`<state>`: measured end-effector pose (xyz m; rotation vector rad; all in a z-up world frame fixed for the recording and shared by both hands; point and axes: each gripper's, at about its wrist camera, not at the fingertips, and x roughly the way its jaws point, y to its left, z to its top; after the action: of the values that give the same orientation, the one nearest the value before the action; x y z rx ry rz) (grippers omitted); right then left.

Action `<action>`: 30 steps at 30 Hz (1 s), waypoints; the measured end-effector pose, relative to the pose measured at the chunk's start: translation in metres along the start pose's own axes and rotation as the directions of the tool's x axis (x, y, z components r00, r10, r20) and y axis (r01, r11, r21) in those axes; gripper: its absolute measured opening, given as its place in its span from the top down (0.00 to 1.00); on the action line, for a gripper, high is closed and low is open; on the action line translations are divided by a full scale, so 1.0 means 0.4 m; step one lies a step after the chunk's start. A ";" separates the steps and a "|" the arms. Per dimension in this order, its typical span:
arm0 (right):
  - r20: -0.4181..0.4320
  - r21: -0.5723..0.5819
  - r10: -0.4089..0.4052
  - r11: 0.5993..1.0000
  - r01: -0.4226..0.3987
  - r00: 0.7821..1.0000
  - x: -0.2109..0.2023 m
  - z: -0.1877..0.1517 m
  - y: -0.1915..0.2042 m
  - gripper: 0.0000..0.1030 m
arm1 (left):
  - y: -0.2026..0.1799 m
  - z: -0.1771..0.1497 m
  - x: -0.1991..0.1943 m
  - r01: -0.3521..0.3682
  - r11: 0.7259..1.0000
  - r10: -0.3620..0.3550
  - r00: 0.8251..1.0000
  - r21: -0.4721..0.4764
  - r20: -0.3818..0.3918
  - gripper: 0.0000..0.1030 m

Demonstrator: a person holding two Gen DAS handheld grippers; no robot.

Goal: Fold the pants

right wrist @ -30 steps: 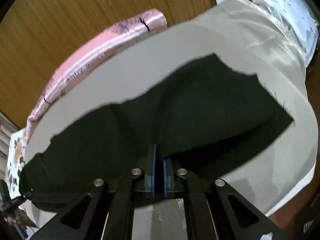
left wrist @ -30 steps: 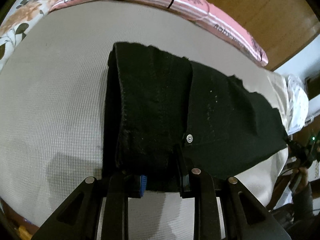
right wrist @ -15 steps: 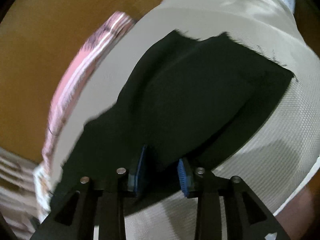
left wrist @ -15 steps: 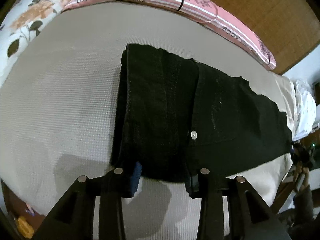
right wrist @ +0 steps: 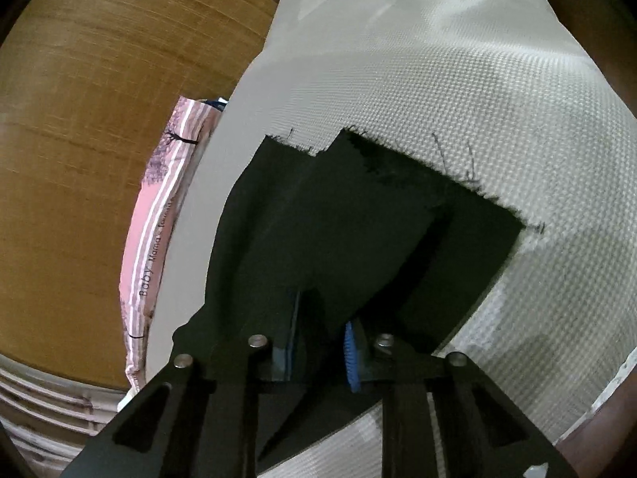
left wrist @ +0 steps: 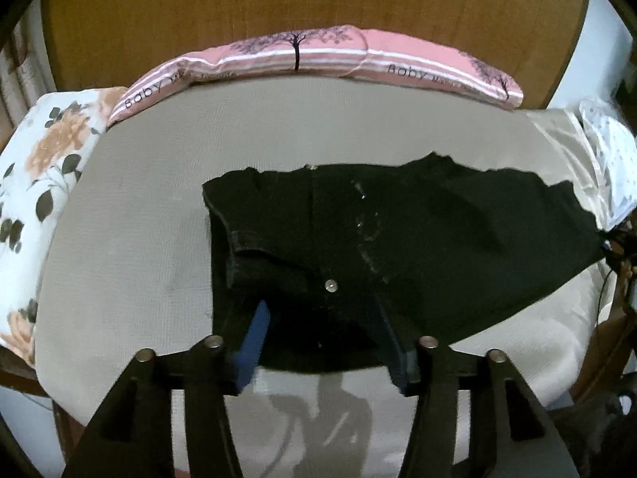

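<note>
The left claw (left wrist: 322, 342) stands spread wide, its blue pads (left wrist: 254, 338) parted on either side of the near hem of the black pants (left wrist: 398, 247), gripping nothing. Between the pads the waistband end shows a small metal rivet (left wrist: 331, 285), and the fabric edge lies just over the claw's tips. The right claw (right wrist: 320, 344) is also spread, a narrower gap between its blue pads (right wrist: 350, 354), with a fold of the pants' leg end lying in that gap; whether the pads touch the cloth cannot be told. The pants lie flat across the middle of the beige textured bed cover (left wrist: 139, 239), waist toward the left claw, frayed leg ends (right wrist: 473, 183) toward the right one. Beyond the pants, along the far edge of the bed, rests a long pink striped cushion (left wrist: 318, 55) printed with trees and the word "Baby". A floral pillow (left wrist: 47, 167) sits off to the left side and a white dotted cloth (left wrist: 613, 151) to the right. Behind everything rises a brown wooden headboard (left wrist: 278, 0).
</note>
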<state>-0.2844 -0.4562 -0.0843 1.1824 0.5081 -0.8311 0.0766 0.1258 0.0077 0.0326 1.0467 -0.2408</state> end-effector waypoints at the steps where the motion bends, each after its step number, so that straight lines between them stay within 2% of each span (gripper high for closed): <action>1: -0.001 -0.004 0.000 1.000 0.000 1.000 -0.001 0.001 0.000 0.88 | 0.013 -0.002 0.011 -0.004 1.000 0.004 1.000 -0.022 -0.017 0.46; 4: 0.018 -0.060 -0.052 0.997 0.053 0.998 -0.007 0.005 0.005 0.94 | 0.066 -0.018 0.032 -0.018 0.991 0.008 0.997 -0.132 -0.072 0.46; 7: 0.058 -0.140 -0.109 0.983 0.116 0.992 -0.026 0.000 0.031 0.95 | 0.133 -0.037 0.025 -0.020 0.964 0.001 0.997 -0.263 -0.071 0.46; 10: 0.121 -0.261 -0.190 0.941 0.216 0.974 -0.050 -0.023 0.081 0.95 | 0.172 -0.040 -0.011 -0.036 0.943 0.034 0.999 -0.332 -0.012 0.46; 12: 0.169 -0.330 -0.225 0.904 0.270 0.960 -0.065 -0.037 0.115 0.96 | 0.168 -0.027 -0.036 -0.034 0.944 0.051 0.998 -0.329 0.042 0.46; 14: 0.217 -0.373 -0.248 0.873 0.315 0.944 -0.087 -0.047 0.146 0.96 | 0.136 0.001 -0.054 -0.009 0.956 0.039 0.995 -0.294 0.096 0.46; 16: 0.241 -0.393 -0.241 0.861 0.322 0.940 -0.100 -0.048 0.171 0.97 | 0.096 0.024 -0.055 0.040 0.966 -0.009 0.993 -0.256 0.121 0.46; 20: 0.285 -0.455 -0.260 0.811 0.369 0.923 -0.115 -0.056 0.218 0.97 | -0.037 0.070 -0.010 0.166 0.980 -0.151 0.980 -0.114 0.127 0.46; 23: 0.284 -0.472 -0.294 0.786 0.400 0.913 -0.091 -0.050 0.228 0.97 | -0.159 0.091 0.036 0.242 0.970 -0.240 0.965 -0.008 0.110 0.46; 26: 0.274 -0.467 -0.296 0.791 0.396 0.915 -0.088 -0.043 0.232 0.97 | -0.298 0.105 0.082 0.286 0.950 -0.297 0.952 0.126 0.080 0.46; 30: 0.265 -0.471 -0.300 0.789 0.395 0.916 -0.094 -0.035 0.243 0.97 | -0.495 0.082 0.127 0.321 0.892 -0.349 0.936 0.318 0.035 0.46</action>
<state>-0.2298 -0.4178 -0.0028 0.5108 0.7629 -1.0249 0.0867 -0.0807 -0.0024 0.1218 0.9103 -0.7154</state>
